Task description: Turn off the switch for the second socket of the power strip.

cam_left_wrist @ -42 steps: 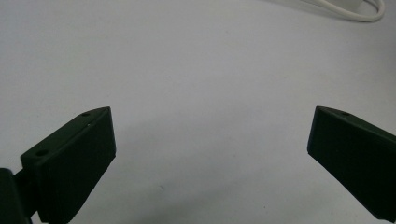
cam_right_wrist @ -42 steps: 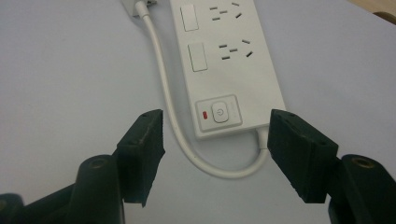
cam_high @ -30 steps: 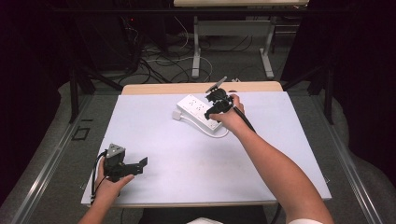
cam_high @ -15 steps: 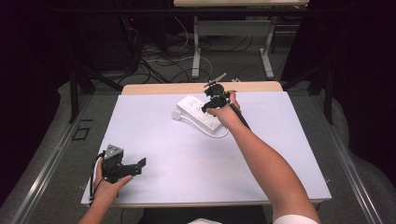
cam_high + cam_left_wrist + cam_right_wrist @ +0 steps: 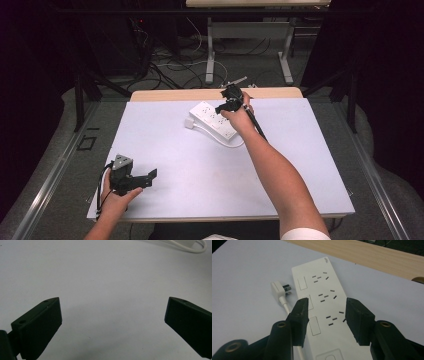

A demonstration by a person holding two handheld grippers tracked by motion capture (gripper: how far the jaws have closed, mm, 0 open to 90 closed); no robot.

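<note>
A white power strip (image 5: 212,120) lies slantwise at the far middle of the white table (image 5: 200,190). Its plug (image 5: 189,122) rests beside its left end, and its white cable (image 5: 235,145) loops round the near end. My right gripper (image 5: 227,102) hovers over the strip's far end. In the right gripper view it (image 5: 325,307) is open, the jaws standing either side of a socket row on the strip (image 5: 322,285), with the plug (image 5: 280,290) to the left. My left gripper (image 5: 145,177) is open and holds nothing at the front left, low over the bare table (image 5: 112,307).
A wooden strip (image 5: 175,94) runs along the table's far edge. Behind it are a desk frame and floor cables (image 5: 210,65). A bit of the white cable (image 5: 192,248) shows at the top right of the left gripper view.
My right gripper has shifted slightly farther and to the left over the power strip. The left gripper has stayed put.
</note>
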